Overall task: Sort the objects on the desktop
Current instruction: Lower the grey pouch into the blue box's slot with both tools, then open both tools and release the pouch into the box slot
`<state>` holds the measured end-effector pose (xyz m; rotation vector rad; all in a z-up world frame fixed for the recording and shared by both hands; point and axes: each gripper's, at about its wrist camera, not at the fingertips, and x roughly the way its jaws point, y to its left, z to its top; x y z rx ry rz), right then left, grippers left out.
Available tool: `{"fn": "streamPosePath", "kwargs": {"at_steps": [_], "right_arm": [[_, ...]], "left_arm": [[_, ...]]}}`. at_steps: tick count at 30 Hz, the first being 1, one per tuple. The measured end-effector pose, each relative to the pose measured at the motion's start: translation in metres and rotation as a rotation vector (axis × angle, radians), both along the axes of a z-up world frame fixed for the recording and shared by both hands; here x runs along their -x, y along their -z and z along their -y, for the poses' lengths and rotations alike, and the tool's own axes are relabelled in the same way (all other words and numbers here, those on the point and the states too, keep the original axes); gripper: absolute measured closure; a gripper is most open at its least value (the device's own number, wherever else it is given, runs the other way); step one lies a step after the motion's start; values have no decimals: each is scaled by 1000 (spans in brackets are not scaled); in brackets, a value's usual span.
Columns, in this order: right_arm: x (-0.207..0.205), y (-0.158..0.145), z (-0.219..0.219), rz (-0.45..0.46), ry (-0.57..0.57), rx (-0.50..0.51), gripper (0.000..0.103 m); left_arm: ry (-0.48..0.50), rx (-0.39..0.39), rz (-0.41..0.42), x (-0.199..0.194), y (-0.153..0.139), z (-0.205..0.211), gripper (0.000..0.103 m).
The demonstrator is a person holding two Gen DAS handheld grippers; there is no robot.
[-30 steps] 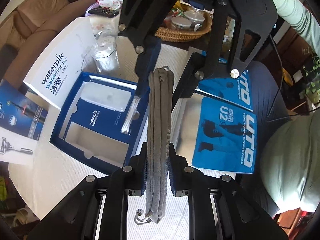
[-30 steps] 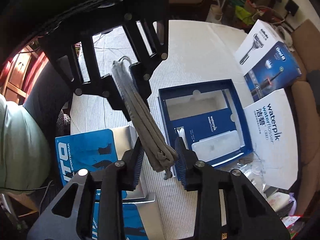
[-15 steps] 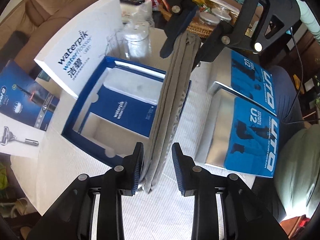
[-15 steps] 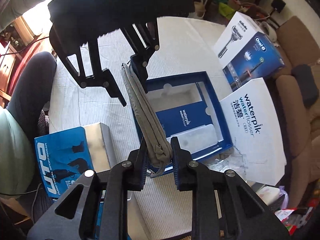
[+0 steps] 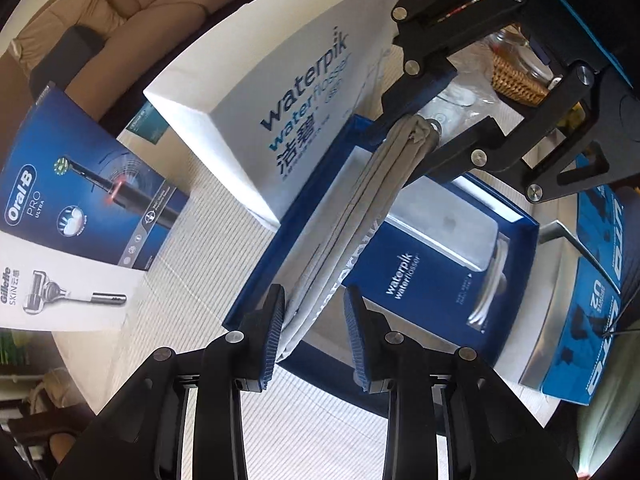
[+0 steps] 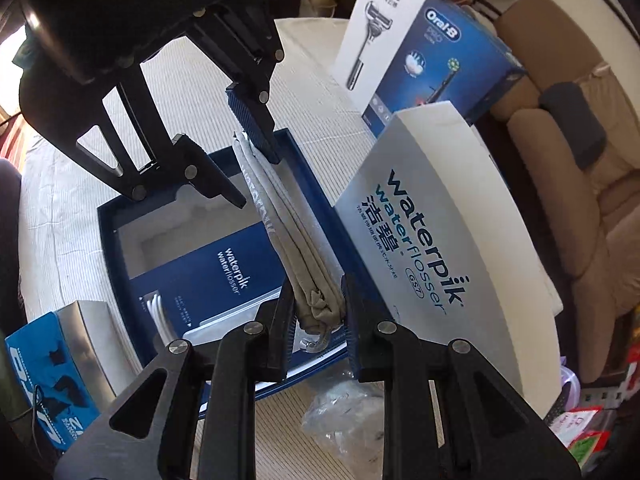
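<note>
A folded grey cloth pouch [image 5: 352, 216] stretches between my two grippers, low over the open blue Waterpik box [image 5: 516, 236]. My right gripper [image 6: 318, 316] is shut on the pouch's drawstring end [image 6: 320, 304]. My left gripper [image 5: 314, 320] is open; the pouch's other end rests against its left finger [image 5: 276, 320], with a gap to the right finger. In the right wrist view the pouch [image 6: 288, 216] runs from my fingers to the left gripper [image 6: 236, 168] above the box [image 6: 120, 216]. The box holds a blue Waterpik insert [image 5: 424, 280] and an empty recess [image 6: 176, 236].
The white Waterpik lid [image 5: 280, 92] leans beside the box. An Oral-B and Gillette box [image 5: 76, 216] stands at the left. Blue UTO boxes [image 5: 592, 312] lie at the right. A wicker basket [image 5: 516, 80] and plastic wrap [image 6: 348, 412] sit at the far end. A sofa [image 6: 580, 140] borders the table.
Both grippers moved with the pouch from beside the UTO boxes to over the blue Waterpik box and lower. My left gripper opened; the right stayed shut on the pouch.
</note>
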<state>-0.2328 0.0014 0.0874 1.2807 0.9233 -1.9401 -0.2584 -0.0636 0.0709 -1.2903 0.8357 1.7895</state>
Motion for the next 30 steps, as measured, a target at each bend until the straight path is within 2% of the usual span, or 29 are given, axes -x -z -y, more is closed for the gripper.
{"fn": "streamPosePath", "kwargs": {"at_steps": [6,12,17,20,24,28,30], "right_arm": [[19,22,-4,7,67,-32,83],[30,35,-8,11,128,-68,80],[31,28,-13,-2,159,-51,73],[28,15,-24,0,182,18,71],[27,8,-33,5,189,83,72],[28,16,-30,28,188,92,86],[30,23,-27,36,199,78,88]], "left_arm": [[-63,-5,-20,15,10,9,73],[-76,5,-24,16,21,9,73],[-97,-12,-25,17,21,11,72],[-97,-6,-32,18,20,12,71],[-95,-13,-33,17,18,13,71],[-97,-29,-38,17,14,12,71],[-97,-28,-37,18,15,11,71]]}}
